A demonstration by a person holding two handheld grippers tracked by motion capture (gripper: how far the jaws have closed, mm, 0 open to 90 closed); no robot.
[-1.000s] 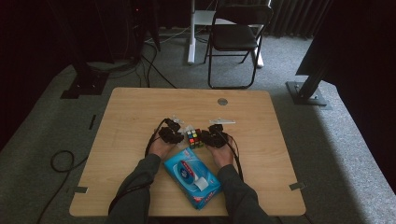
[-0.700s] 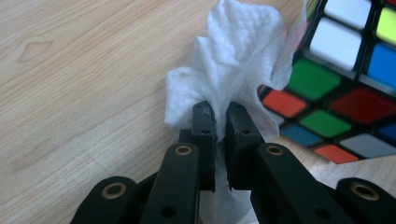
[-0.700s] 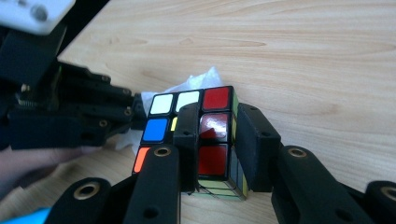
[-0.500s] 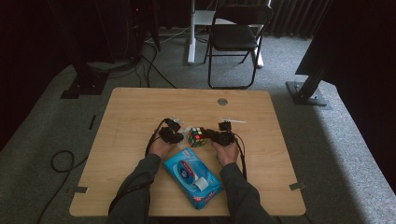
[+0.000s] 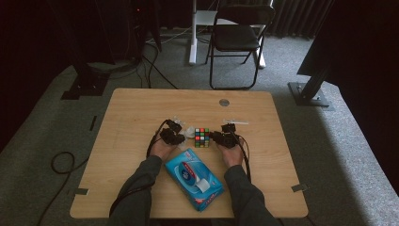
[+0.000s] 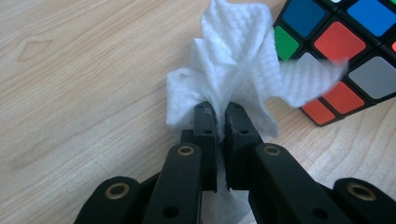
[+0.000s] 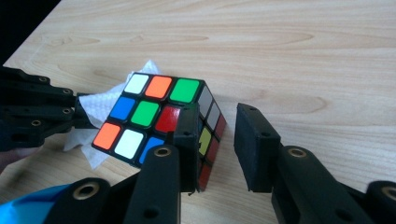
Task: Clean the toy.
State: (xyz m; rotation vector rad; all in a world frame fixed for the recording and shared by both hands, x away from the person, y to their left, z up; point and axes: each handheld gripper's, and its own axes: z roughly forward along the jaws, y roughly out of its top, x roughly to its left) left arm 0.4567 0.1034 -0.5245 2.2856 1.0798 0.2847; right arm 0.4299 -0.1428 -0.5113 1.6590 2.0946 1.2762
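L tool [image 6: 216, 116] pinches wipe [image 6: 233, 60] beside cube [image 7: 159, 116].
L jaws just closed further on wipe; R tool [image 7: 217, 144] jaws apart, cube corner against one, on desk [image 5: 131, 117].

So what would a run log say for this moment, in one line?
left gripper: jaws just closing, pinching white wipe | right gripper: open at puzzle cube

A crumpled white wipe [image 6: 233, 60] lies bunched on the bench, touching the colourful puzzle cube [image 5: 202, 137] beside it.
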